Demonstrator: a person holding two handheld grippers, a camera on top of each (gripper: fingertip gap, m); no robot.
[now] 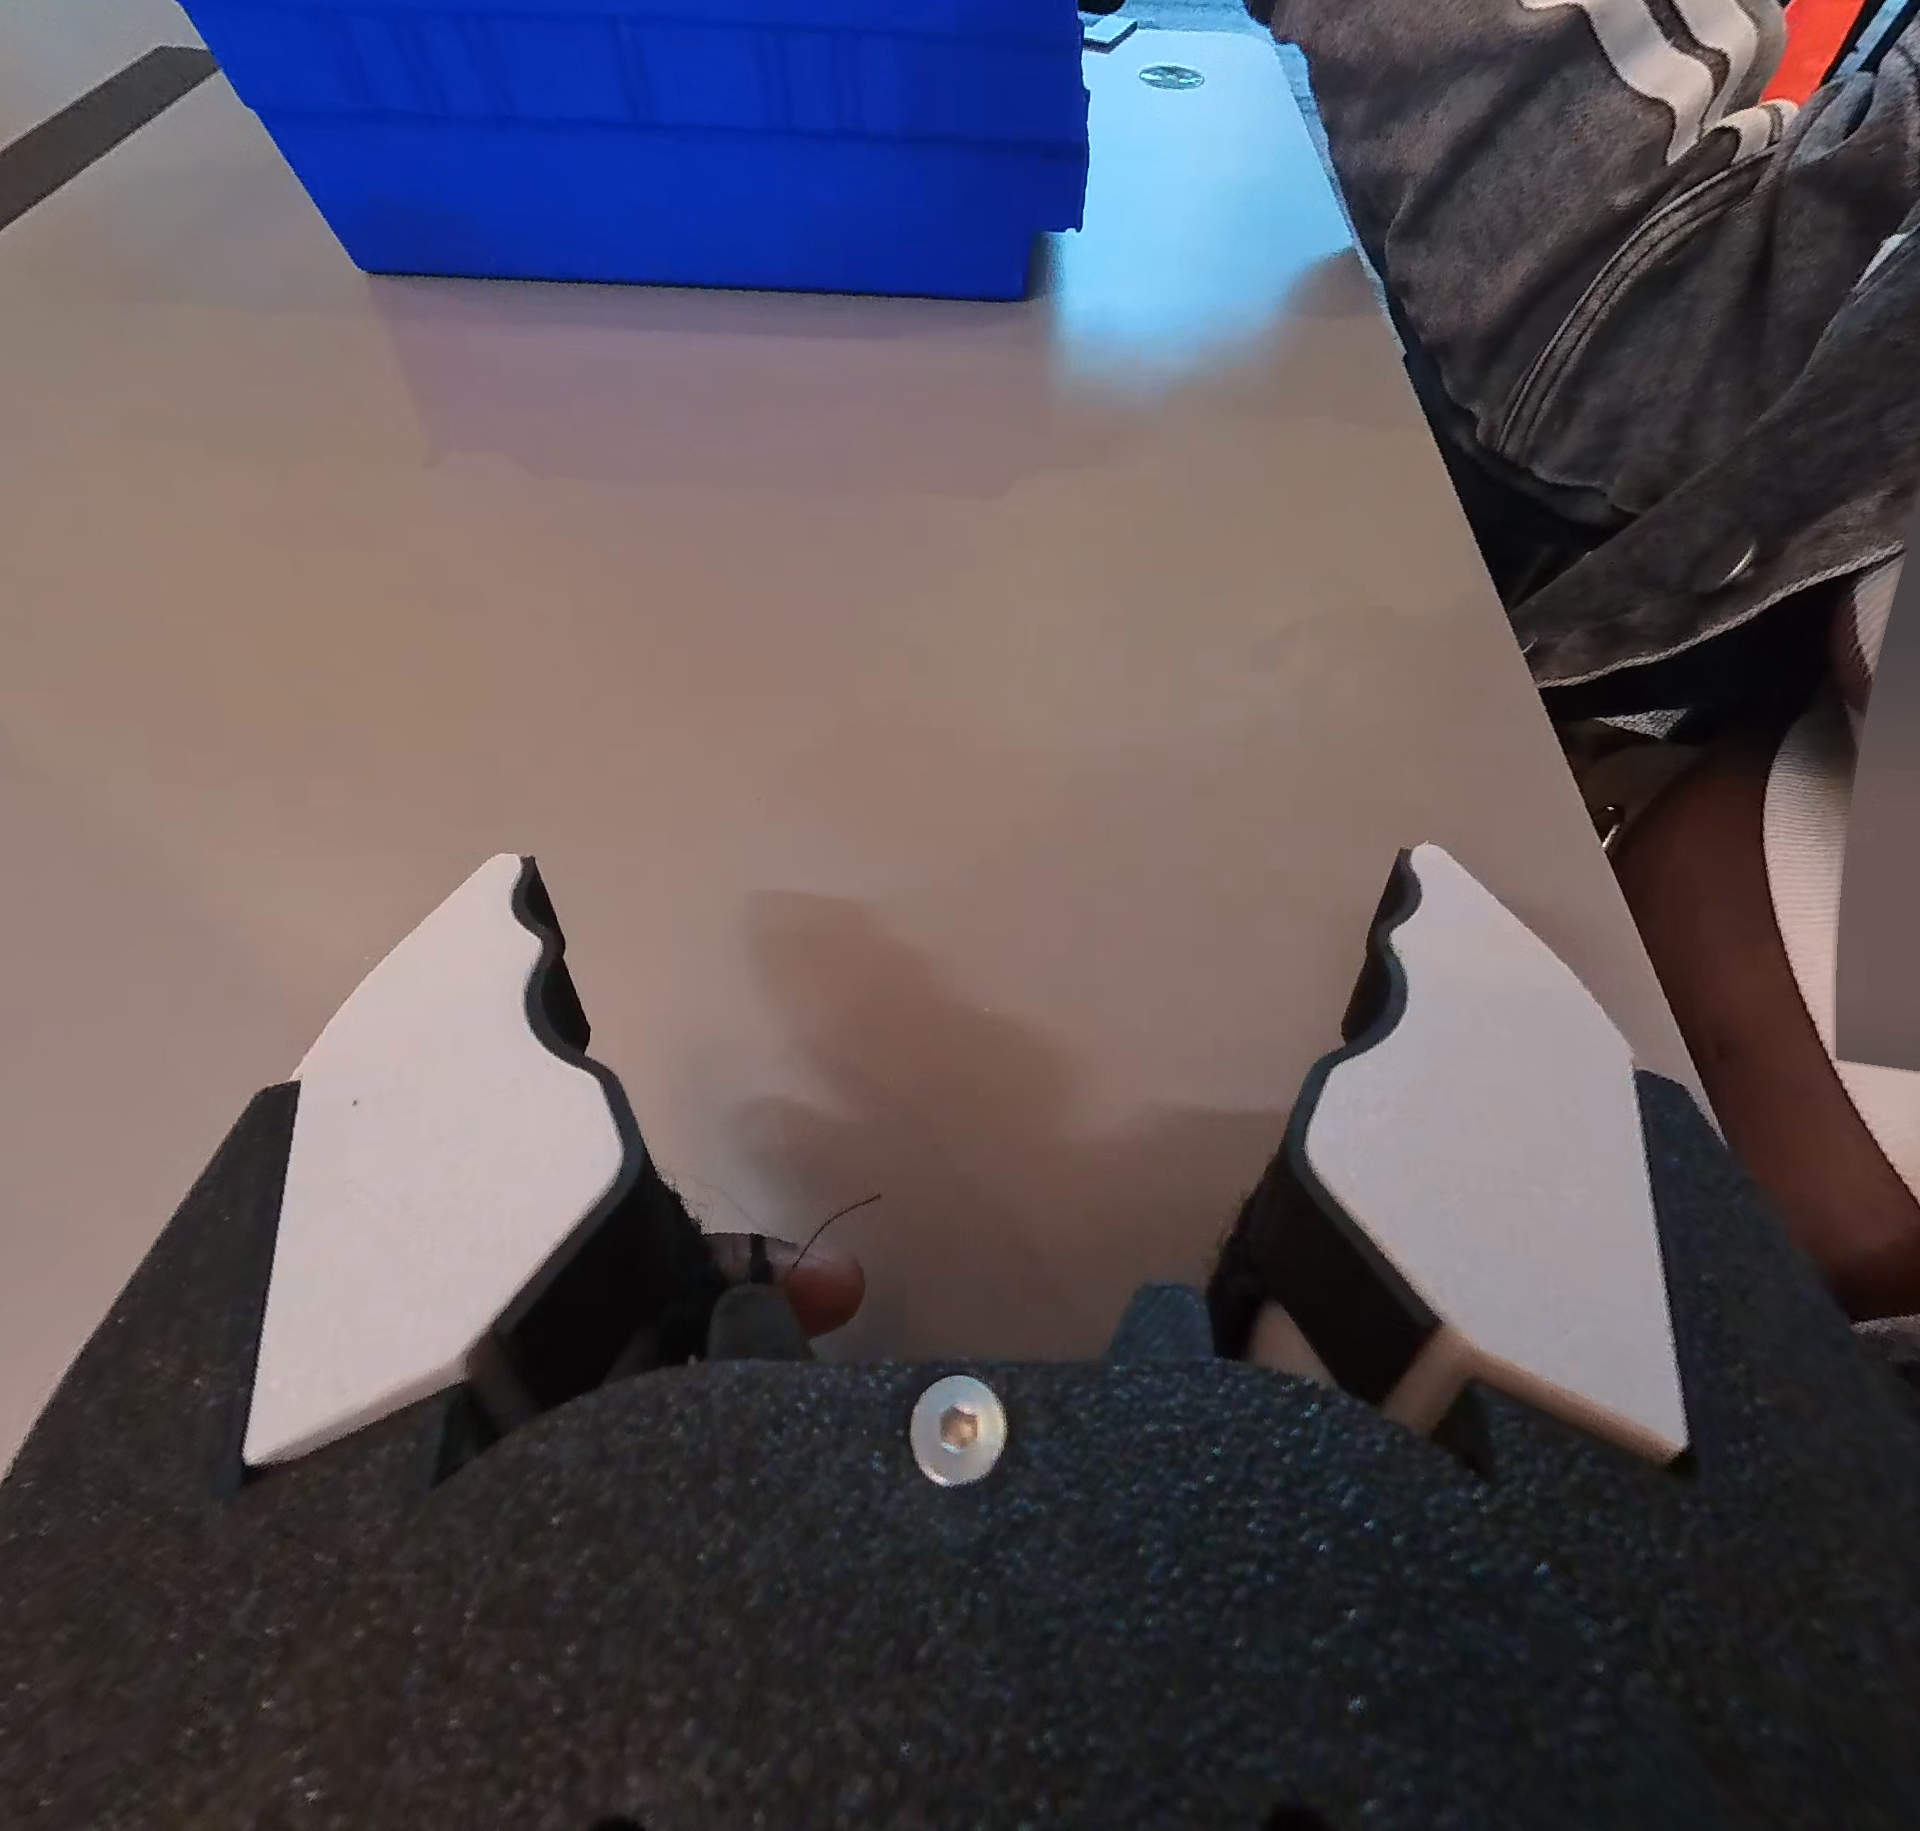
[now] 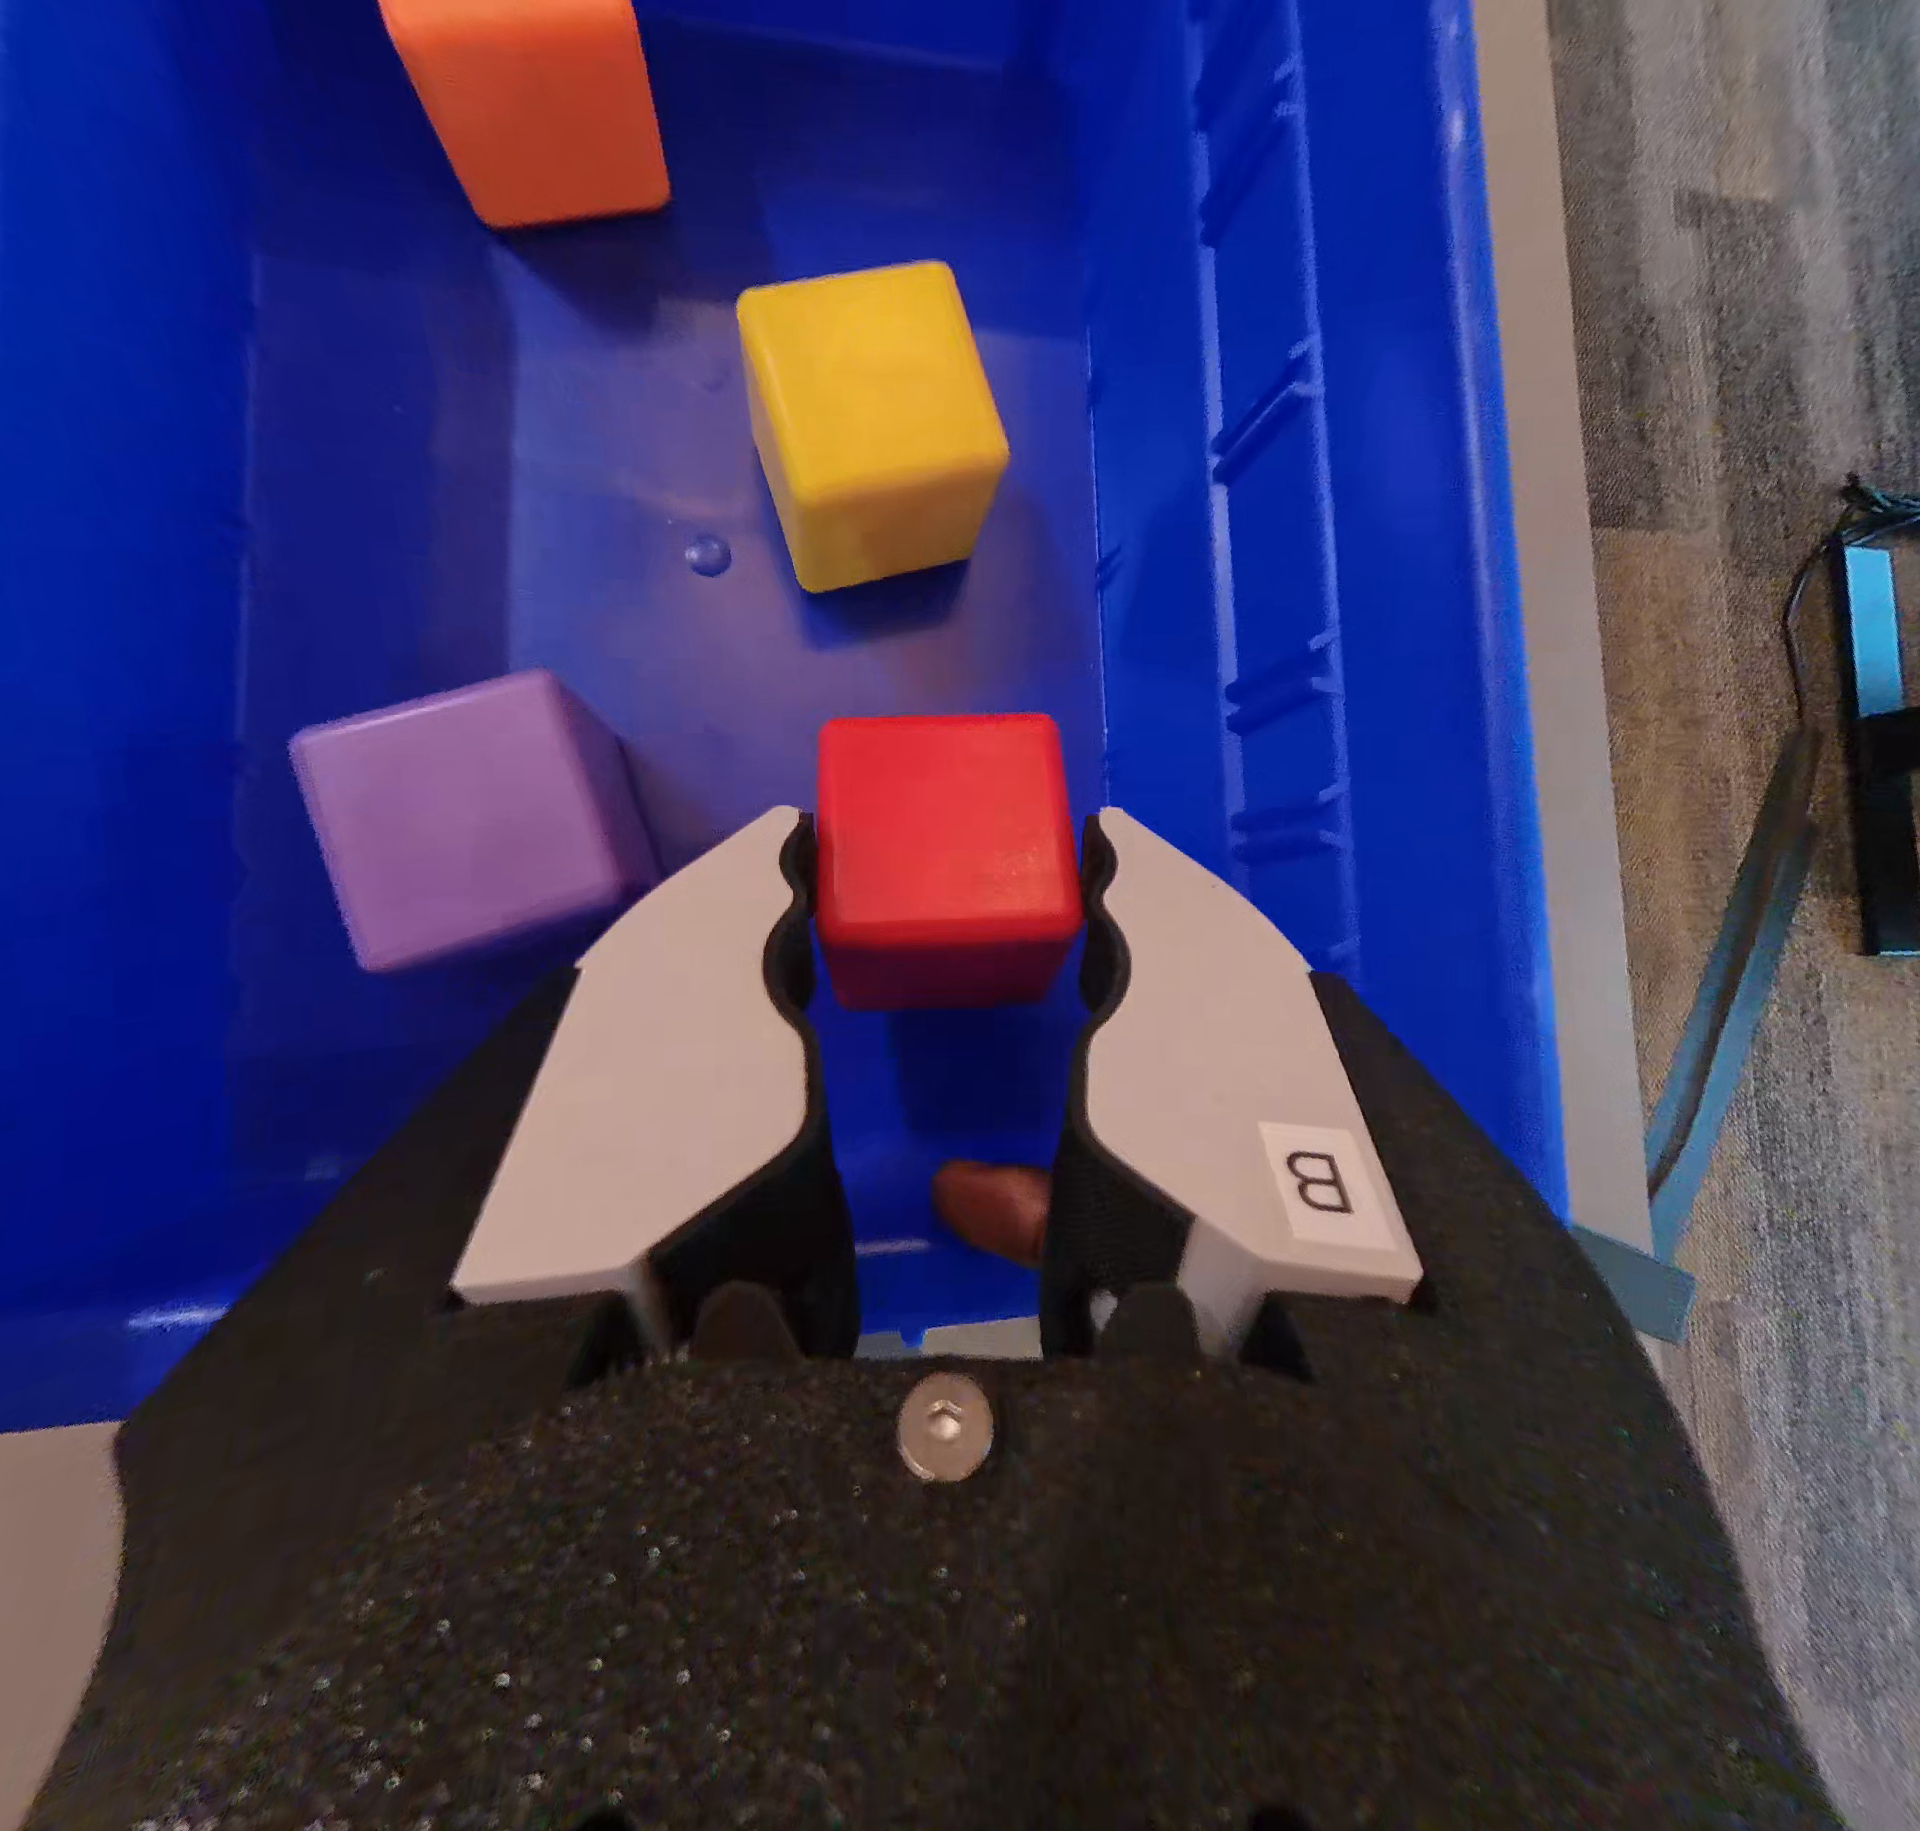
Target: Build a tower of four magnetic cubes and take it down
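- The jaws of the left gripper (image 1: 966, 856) stand wide apart over bare tabletop, nothing between the white fingers (image 1: 436, 1106).
- In the left wrist view the table (image 1: 727, 586) runs open and flat ahead to the blue bin (image 1: 675, 119), which stands at the far side; the table's right edge slants close past the right fingertip, and a person's grey sleeve (image 1: 1558, 223) hangs beyond it.
- In the right wrist view the right gripper (image 2: 943, 825) is closed on the red cube (image 2: 940, 846), a dark pad pressed on each side face.
- The red cube sits inside the bin near its ribbed right wall (image 2: 1299, 534), with little room on that side; the bin floor to the left is freer.
- The purple cube (image 2: 457, 825) lies just left of the left fingertip, the yellow cube (image 2: 873, 420) farther ahead, the orange cube (image 2: 520, 56) at the far end.
- The cubes are plain, solid-coloured, with rounded edges.
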